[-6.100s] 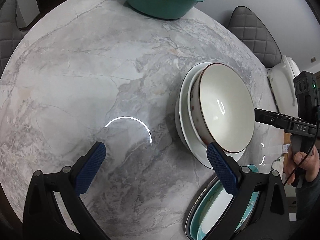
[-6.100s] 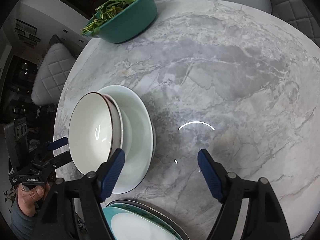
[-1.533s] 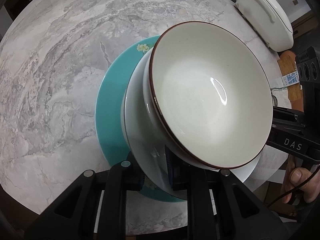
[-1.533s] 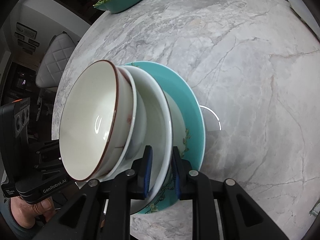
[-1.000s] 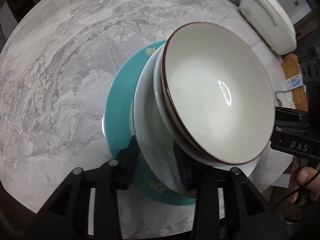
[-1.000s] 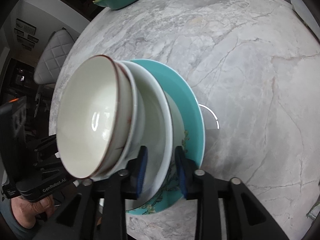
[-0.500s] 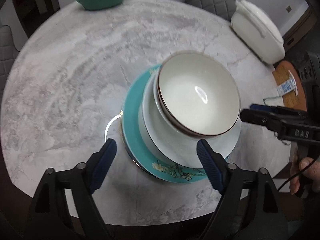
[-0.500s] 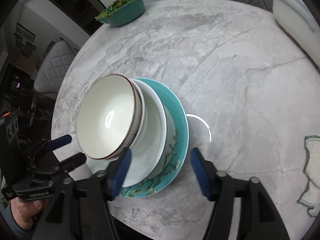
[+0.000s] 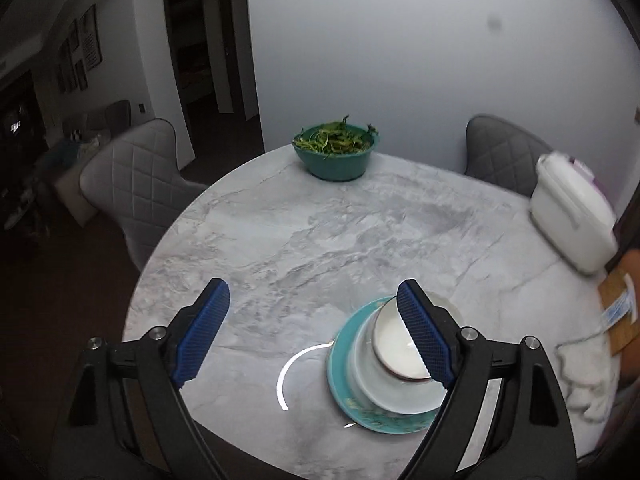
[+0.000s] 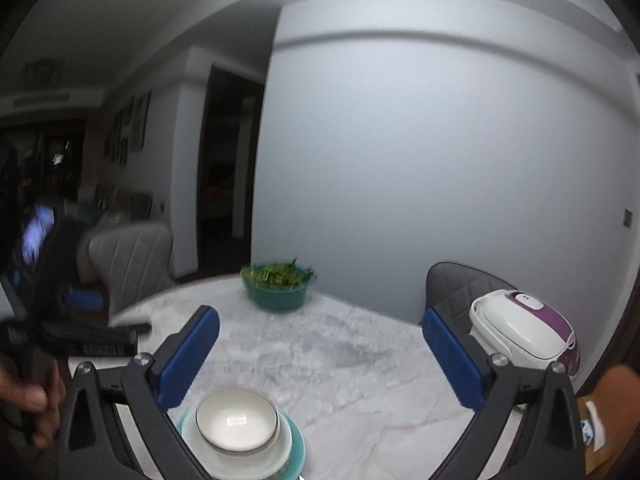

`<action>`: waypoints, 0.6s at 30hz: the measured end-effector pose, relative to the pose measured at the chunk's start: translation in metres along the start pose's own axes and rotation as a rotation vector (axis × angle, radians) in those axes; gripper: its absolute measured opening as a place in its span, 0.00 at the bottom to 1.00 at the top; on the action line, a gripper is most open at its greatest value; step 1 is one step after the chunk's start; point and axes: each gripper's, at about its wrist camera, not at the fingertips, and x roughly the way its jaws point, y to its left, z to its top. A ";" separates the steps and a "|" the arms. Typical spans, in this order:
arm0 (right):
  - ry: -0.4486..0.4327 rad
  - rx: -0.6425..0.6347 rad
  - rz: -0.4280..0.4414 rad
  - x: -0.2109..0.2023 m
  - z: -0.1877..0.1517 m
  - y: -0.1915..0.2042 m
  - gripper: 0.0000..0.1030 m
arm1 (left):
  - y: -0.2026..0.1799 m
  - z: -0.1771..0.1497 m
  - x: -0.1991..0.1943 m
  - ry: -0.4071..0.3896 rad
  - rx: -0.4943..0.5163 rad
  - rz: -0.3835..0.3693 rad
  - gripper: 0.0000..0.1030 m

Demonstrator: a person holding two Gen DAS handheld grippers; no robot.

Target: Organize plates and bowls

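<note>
A round marble table point(image 9: 304, 240) fills the lower half of both wrist views, its near edge cut off by the frame and by the black gripper frames. Two grey quilted chairs point(image 9: 128, 184) stand at its far side, the right one partly hidden behind a white rice cooker point(image 10: 524, 332) with a purple lid panel, which sits at the table's right edge and is blurred in the left view. A teal basin of greens point(image 9: 335, 156) rests at the far rim, well apart from the crockery.

Near the front edge, the stack sits on the table: a teal plate point(image 9: 340, 376) at the bottom, a white plate point(image 9: 400, 400) on it, and a brown-rimmed white bowl point(image 10: 237, 420) on top. How many bowls are nested cannot be told. In the left view a blue finger covers part of the bowl; in the right view the stack's lower edge is cut off.

The left gripper point(image 9: 310, 336) hangs above the table with jaws wide apart, having just been opening, nothing between them. The right gripper point(image 10: 320, 356) likewise stands above the stack, jaws spread to their widest after just opening, empty. A hand point(image 10: 28, 404) at the right view's left edge is smeared by blur, as is a white cloth point(image 9: 588, 376) at the table's right rim.
</note>
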 end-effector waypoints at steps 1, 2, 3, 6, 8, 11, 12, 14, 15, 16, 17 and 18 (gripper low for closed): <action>0.048 0.001 0.013 0.004 -0.002 -0.002 1.00 | 0.001 0.001 -0.006 0.004 -0.040 -0.041 0.83; 0.070 0.027 0.047 0.004 -0.003 -0.007 1.00 | 0.001 0.002 -0.012 0.000 -0.062 -0.059 0.83; 0.061 0.056 0.074 -0.003 -0.004 -0.013 1.00 | -0.002 0.002 -0.019 -0.005 -0.065 -0.059 0.83; -0.030 0.097 0.079 -0.035 -0.002 -0.034 1.00 | -0.020 -0.002 -0.044 -0.004 -0.018 0.052 0.83; -0.042 0.103 0.071 -0.048 -0.002 -0.041 1.00 | -0.031 -0.008 -0.073 -0.088 -0.018 0.093 0.83; 0.138 0.136 0.151 -0.037 -0.006 -0.048 1.00 | -0.048 -0.017 -0.117 -0.201 -0.062 0.031 1.00; 0.161 0.164 0.175 -0.038 -0.008 -0.052 0.96 | -0.054 -0.021 -0.122 -0.208 -0.066 -0.002 1.00; 0.075 0.233 0.185 -0.058 -0.009 -0.063 0.97 | -0.066 -0.030 -0.124 -0.171 -0.057 -0.039 1.00; 0.014 0.249 0.159 -0.071 -0.007 -0.067 0.99 | -0.072 -0.035 -0.124 -0.162 -0.047 -0.068 1.00; -0.048 0.254 0.121 -0.081 -0.005 -0.068 1.00 | -0.076 -0.039 -0.123 -0.149 -0.041 -0.077 1.00; -0.096 0.246 0.082 -0.089 -0.003 -0.067 1.00 | -0.079 -0.041 -0.123 -0.132 -0.043 -0.087 1.00; -0.098 0.232 0.047 -0.092 -0.002 -0.066 1.00 | -0.082 -0.044 -0.122 -0.112 -0.049 -0.103 1.00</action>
